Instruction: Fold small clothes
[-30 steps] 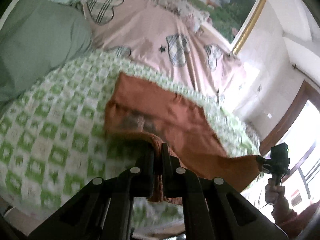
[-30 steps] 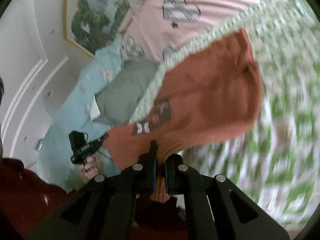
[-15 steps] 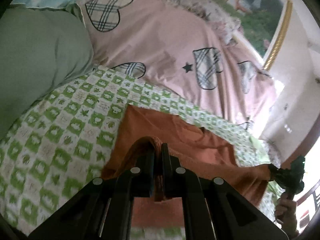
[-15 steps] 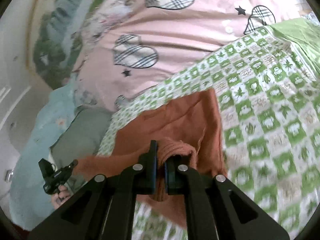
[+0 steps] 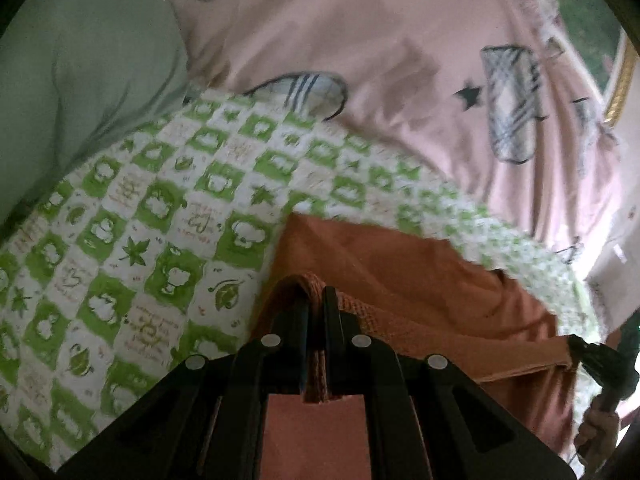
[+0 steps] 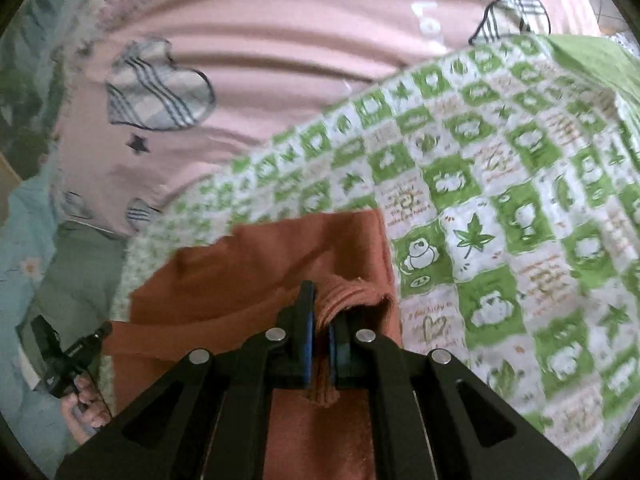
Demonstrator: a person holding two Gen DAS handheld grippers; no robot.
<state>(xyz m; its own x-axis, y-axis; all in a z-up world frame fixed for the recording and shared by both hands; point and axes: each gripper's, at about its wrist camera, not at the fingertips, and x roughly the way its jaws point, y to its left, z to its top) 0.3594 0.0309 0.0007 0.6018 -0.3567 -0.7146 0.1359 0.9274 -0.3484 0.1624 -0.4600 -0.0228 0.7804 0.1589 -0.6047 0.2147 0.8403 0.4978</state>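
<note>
Left wrist view shows the left gripper [image 5: 316, 312] at the bottom centre, jaws closed tight on a ribbed edge of the rust-orange garment [image 5: 420, 280], a fold of which humps up over the fingertips. From that pinch the cloth runs to the lower right of the frame, its held edge stretched as a band toward the right gripper [image 5: 576, 346], seen small at the right edge with a hand [image 5: 600, 432] below it. So the garment's long axis lies from bottom centre to lower right, and its far edge rests on the green-and-white checked sheet [image 5: 160, 220] that fills the left and middle.

In the right wrist view the right gripper [image 6: 322, 312] sits bottom centre, also clamped on a ribbed edge of the same garment [image 6: 260, 272]. Here the cloth spreads to the left, its lower edge reaching the left gripper [image 6: 106, 328] at the lower left, held by the other hand [image 6: 86, 404]. The garment's upper part lies on the checked sheet [image 6: 500, 200], which covers the right half.

Beyond the sheet, a pink quilt with plaid hearts and black stars [image 5: 380, 60] takes the upper part of both frames. A grey-green pillow [image 5: 80, 80] fills the upper left of the left view, just beside the sheet, and a gilt picture frame [image 5: 620, 84] shows at the upper right edge. Light blue floral bedding [image 6: 24, 248] lies at the left of the right view.
</note>
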